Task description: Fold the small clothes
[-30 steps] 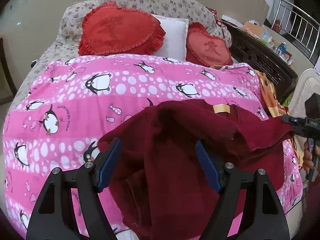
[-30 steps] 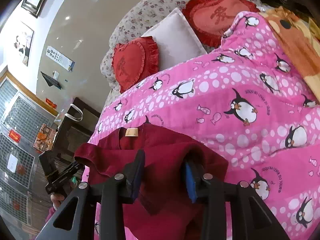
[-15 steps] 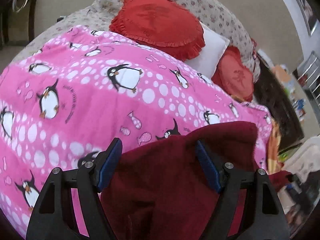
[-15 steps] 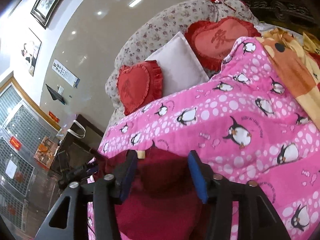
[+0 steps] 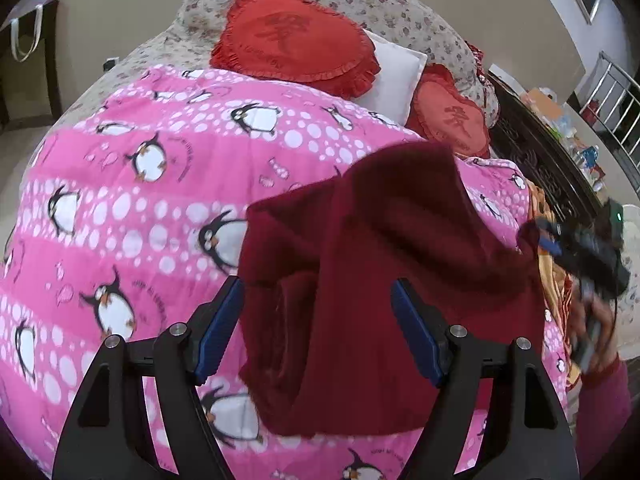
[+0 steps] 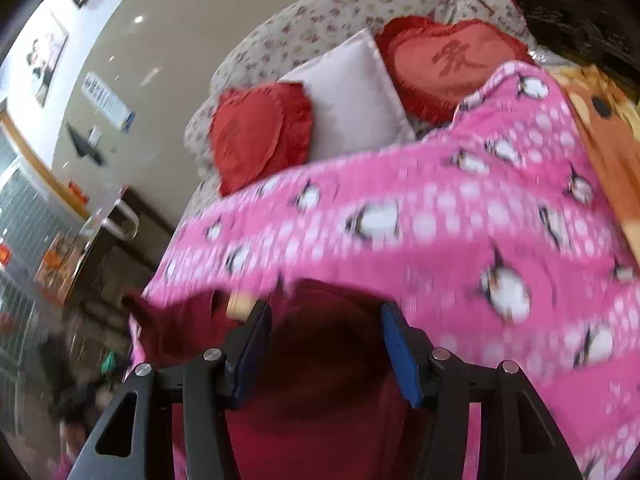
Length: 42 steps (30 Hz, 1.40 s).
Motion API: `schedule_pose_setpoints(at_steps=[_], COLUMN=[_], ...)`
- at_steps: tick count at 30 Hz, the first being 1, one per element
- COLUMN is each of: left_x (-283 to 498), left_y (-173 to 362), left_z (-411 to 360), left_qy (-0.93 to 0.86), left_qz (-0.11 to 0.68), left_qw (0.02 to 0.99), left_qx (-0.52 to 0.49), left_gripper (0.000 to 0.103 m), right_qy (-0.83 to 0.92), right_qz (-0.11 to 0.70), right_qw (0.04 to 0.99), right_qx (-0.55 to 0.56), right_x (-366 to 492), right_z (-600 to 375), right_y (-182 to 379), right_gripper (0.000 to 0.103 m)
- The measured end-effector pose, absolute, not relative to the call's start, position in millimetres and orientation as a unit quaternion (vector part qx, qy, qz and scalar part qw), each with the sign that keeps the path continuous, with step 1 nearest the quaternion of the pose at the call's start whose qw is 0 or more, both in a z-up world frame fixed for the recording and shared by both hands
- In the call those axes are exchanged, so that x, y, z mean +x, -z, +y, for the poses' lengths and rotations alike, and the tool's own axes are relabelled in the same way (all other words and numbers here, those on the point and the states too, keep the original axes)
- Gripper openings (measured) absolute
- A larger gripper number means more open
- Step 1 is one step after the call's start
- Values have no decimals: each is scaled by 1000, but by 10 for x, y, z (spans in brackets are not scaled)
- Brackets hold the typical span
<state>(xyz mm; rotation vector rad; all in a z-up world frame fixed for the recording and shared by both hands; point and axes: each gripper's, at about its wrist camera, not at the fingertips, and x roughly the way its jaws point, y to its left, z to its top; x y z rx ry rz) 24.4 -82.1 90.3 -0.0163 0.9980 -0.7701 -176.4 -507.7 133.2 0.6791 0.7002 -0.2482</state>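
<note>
A dark red garment [image 5: 384, 264] lies bunched on the pink penguin blanket [image 5: 132, 200] covering the bed. The left tool [image 5: 316, 320] stands wide apart, cloth between its fingers but ungripped. The right tool [image 6: 326, 350] is parted over the same garment, gripping nothing.

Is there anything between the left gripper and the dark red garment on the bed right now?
Nothing visible. The left gripper stands open directly over the dark red garment, which lies bunched on the pink penguin quilt, with only cloth showing between its blue pads.
</note>
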Motion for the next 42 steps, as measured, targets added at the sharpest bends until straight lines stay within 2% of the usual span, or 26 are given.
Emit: schedule_pose_setpoints(at_steps=[4,6,10,16,18,26,31,36,42], left_x=[132,77,-16,-78,-100,-170,-76,-59,-51], left_y=[-852,-805,-698,-677,-717,-926,-786,-677,-662], left_z=[-692,-685,-758,-961,-980,-967,-1113,-1153,-1095], left_qy=[367,375,390,403,400,400,415,409,394], left_qz=[470,472,476,471,462,413,450,469,468], left_qw=[803,798,788,784,790,816,789,781,788], left_qx=[-2,8,23,38,43,53,54,55,64], left_gripper=[76,76,76,76,72,72,71,61,60], right_qy=[156,146,113,97,96,93,93,92,93], right_qz=[290,276,319,376,375,360,360,364,367], right_qw=[860,858,869,863,867,857,856,853,851], right_qx=[390,407,363,323,314,356,358,362,365], right_x=[-1899,-2072,-2419,-2837,-2916,-3048,-3050,-3050,-3036], right_z=[-5392,-5394,-5061,-4468,-4352,-4314,-4297,-4283,-4274], right_y=[-1454,-1482,-1406,-1000,-926,-819,-843,-825,-798], right_gripper=[54,59,59,59,59,59,59,59,59])
